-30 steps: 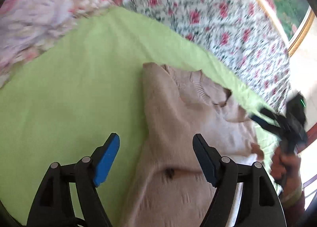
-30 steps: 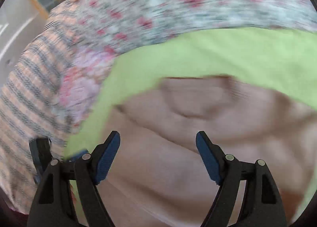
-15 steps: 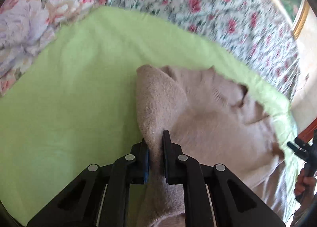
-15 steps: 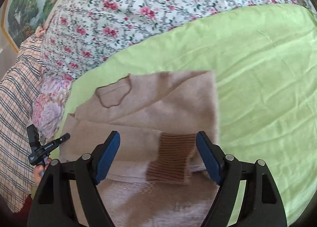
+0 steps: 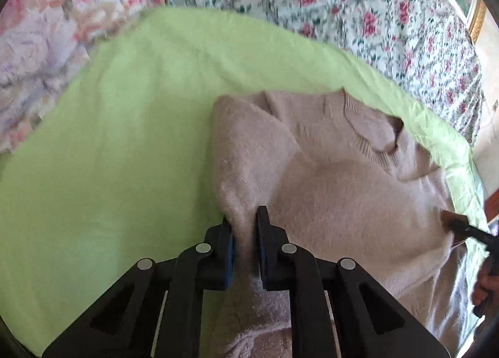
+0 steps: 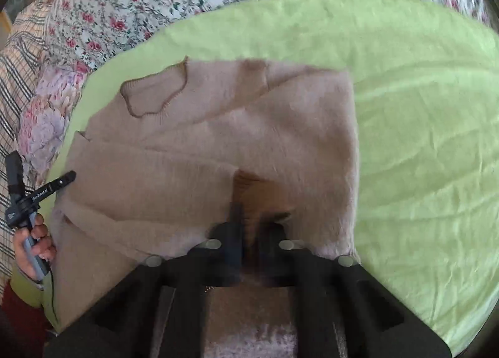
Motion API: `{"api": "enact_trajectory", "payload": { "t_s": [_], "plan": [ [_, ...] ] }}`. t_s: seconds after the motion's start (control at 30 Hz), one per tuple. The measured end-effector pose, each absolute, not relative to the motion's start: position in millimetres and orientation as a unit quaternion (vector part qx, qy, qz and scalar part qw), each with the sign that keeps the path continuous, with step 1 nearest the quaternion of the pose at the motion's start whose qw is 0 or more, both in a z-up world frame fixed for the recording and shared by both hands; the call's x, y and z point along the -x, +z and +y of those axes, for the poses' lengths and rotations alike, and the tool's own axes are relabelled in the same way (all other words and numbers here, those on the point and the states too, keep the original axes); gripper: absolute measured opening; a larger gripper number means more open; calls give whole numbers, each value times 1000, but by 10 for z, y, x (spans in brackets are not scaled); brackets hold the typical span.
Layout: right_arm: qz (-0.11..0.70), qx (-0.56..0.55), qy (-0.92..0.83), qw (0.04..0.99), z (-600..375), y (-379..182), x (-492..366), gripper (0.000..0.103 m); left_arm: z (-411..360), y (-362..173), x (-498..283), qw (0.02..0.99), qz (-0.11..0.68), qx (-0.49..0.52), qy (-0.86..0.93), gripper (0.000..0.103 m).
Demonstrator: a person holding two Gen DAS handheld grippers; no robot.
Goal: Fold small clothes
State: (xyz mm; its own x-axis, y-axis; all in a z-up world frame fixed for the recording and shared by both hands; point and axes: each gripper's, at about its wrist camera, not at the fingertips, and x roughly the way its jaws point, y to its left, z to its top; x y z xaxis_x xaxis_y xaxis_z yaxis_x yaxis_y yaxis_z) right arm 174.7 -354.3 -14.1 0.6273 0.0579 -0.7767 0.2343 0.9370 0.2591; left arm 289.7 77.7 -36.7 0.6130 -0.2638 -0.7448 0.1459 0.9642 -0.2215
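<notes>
Beige knit sweater (image 5: pixel 336 189) flat on green sheet (image 5: pixel 124 155) of bed, neckline at far end, both sleeves laid inward across body. Ribbed cuff (image 6: pixel 249 189) now pinched betw. fingers of right gripper (image 6: pixel 249 233); 0.5 s ago same fingers wide apart w/ cuff lying loose betw. them. Left gripper (image 5: pixel 244 242) clamped on raised fold at sweater's left edge, unchanged from 0.5 s ago. Both sides thus secured: prob. ready for next fold, sleeve/side toward centre. Slight motion blur on right view. Floral bedding (image 5: pixel 343 5) beyond sheet; plaid fabric (image 6: pixel 18 55) at far left of right view.
</notes>
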Motion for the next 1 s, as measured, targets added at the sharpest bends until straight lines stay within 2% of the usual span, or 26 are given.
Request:
{"api": "enact_trajectory", "payload": {
  "t_s": [0.1, 0.27, 0.3, 0.33, 0.4, 0.47, 0.53, 0.63, 0.73, 0.87, 0.9, 0.97, 1.0],
  "plan": [
    [362, -170, -57, 915, -3563, 140, -1592, 8, 828, -322, -2802, 912, 392, 70, -96, 8],
    [475, -168, -88, 860, -3630, -449, -1734, 11, 925, -450, -2883, 902, 411, 96, -90, 12],
    [482, -172, -92, 854, -3624, -503, -1702, 13, 946, -442, -2884, 902, 411, 98, -90, 15],
    [475, -174, -96, 857, -3614, -481, -1650, 14, 956, -439, -2888, 901, 413, 98, -88, 24],
    [458, -167, -116, 865, -3578, -355, -1537, 26, 1003, -425, -2909, 898, 419, 104, -85, 34],
    [437, -155, -129, 876, -3511, -217, -1463, 33, 1034, -426, -2986, 889, 433, 118, -84, 56],
    [421, -152, -112, 887, -3437, -145, -1480, 34, 1048, -433, -3074, 879, 448, 133, -91, 62],
    [415, -148, -73, 895, -3268, -120, -1539, 34, 919, -464, -3234, 873, 464, 109, -103, 61],
    [431, -148, -52, 889, -3145, -192, -1629, 34, 798, -440, -3255, 879, 451, 89, -128, 11],
    [442, -153, -22, 884, -3003, -225, -1706, 34, 766, -287, -3146, 896, 421, 61, -128, 11],
    [444, -153, -14, 883, -2944, -234, -1757, 34, 791, -284, -3137, 892, 429, 65, -129, 15],
    [441, -169, 23, 881, -2845, -200, -1828, 34, 912, -314, -3066, 877, 455, 92, -127, 65],
    [437, -181, 46, 880, -2788, -195, -1897, 36, 973, -311, -2977, 880, 449, 100, -119, 68]
  ]
}}
